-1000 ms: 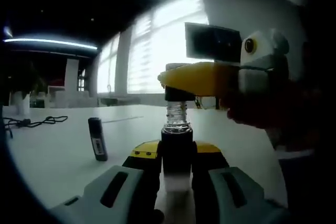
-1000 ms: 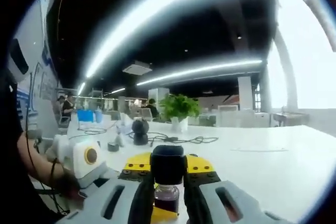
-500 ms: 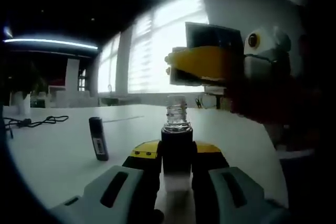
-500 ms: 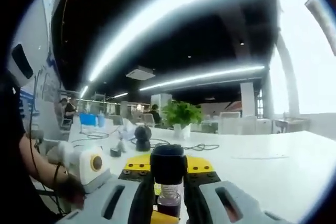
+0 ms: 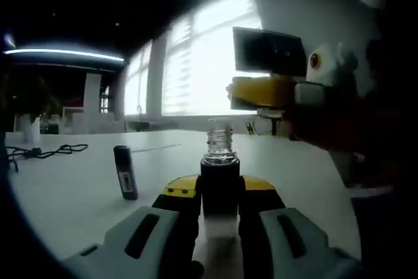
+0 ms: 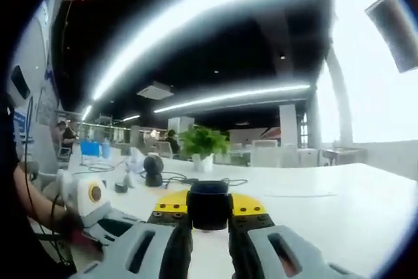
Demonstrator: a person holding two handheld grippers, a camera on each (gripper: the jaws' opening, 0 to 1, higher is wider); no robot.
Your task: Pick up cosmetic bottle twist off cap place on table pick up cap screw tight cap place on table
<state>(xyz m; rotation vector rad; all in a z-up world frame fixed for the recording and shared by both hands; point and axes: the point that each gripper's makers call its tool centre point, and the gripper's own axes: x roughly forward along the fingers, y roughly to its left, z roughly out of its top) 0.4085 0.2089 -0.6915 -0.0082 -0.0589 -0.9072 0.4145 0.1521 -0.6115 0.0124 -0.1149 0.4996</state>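
Observation:
My left gripper (image 5: pixel 220 194) is shut on the dark body of the cosmetic bottle (image 5: pixel 219 161), which stands upright between the jaws. Its clear threaded neck (image 5: pixel 220 140) is bare. In the left gripper view the right gripper (image 5: pixel 251 93) hovers above and to the right of the neck, apart from it. The right gripper view has my right gripper (image 6: pixel 208 212) shut on the black cap (image 6: pixel 208 204), held above the white table (image 6: pixel 326 207). The left gripper (image 6: pixel 88 195) and a hand sit low at the left of that view.
A black stick-shaped item (image 5: pixel 125 172) stands on the table (image 5: pixel 72 194) left of the bottle, and a black cable (image 5: pixel 39 151) lies farther left. A round black device (image 6: pixel 153 168), cables and a potted plant (image 6: pixel 202 143) sit at the table's far side.
The right gripper lifted the cap off the bottle and carried it up and to the right, leaving the threaded neck bare. The left gripper and bottle stayed put.

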